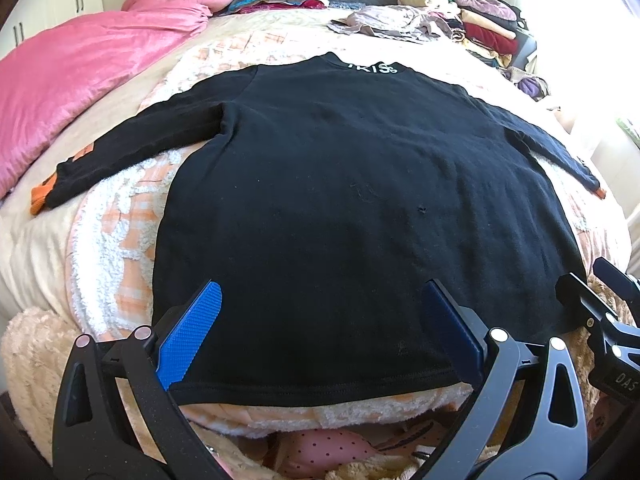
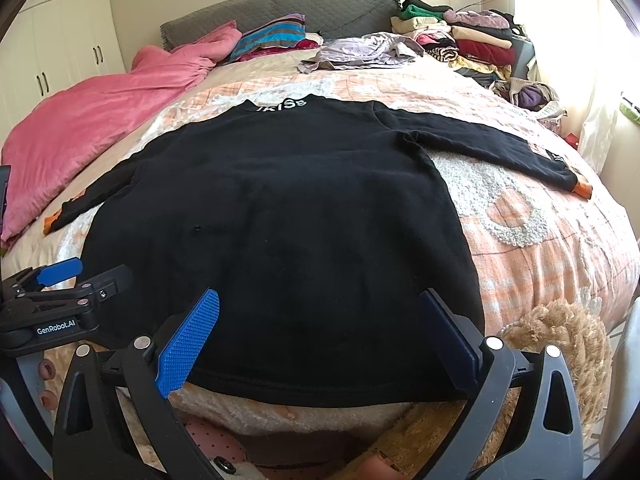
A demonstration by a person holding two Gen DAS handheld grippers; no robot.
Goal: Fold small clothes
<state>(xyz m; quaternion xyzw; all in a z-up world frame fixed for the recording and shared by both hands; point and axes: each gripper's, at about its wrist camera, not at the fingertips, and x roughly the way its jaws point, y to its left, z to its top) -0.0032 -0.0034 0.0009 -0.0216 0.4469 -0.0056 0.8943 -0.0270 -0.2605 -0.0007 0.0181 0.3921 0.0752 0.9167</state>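
The black long-sleeved knit top (image 1: 340, 184) lies flat on the orange-and-white fluffy bedspread (image 2: 532, 240), sleeves spread. Left gripper (image 1: 324, 336) and right gripper (image 2: 320, 340) hover wide apart, empty, over its hem (2 cuffs orange). Best pinch each sleeve cuff cleanly and fold inward.

The black long-sleeved knit sweater (image 1: 340, 200) is matt, soft cloth with a faintly fuzzy nap, printed white lettering at its collar and ribbed orange cuffs. It lies on a peach-checked bedspread (image 2: 540, 248) with rough, tufted white loops. The pink quilt (image 1: 80, 68) looks velvety with a slight sheen. The grey headboard cover (image 2: 320, 12) is quilted cloth. The left claw (image 1: 320, 344) and right claw (image 2: 320, 348) have matt black plastic arms, shiny metal pins, and blue plastic pads (image 2: 188, 348) with a fine knurled texture.
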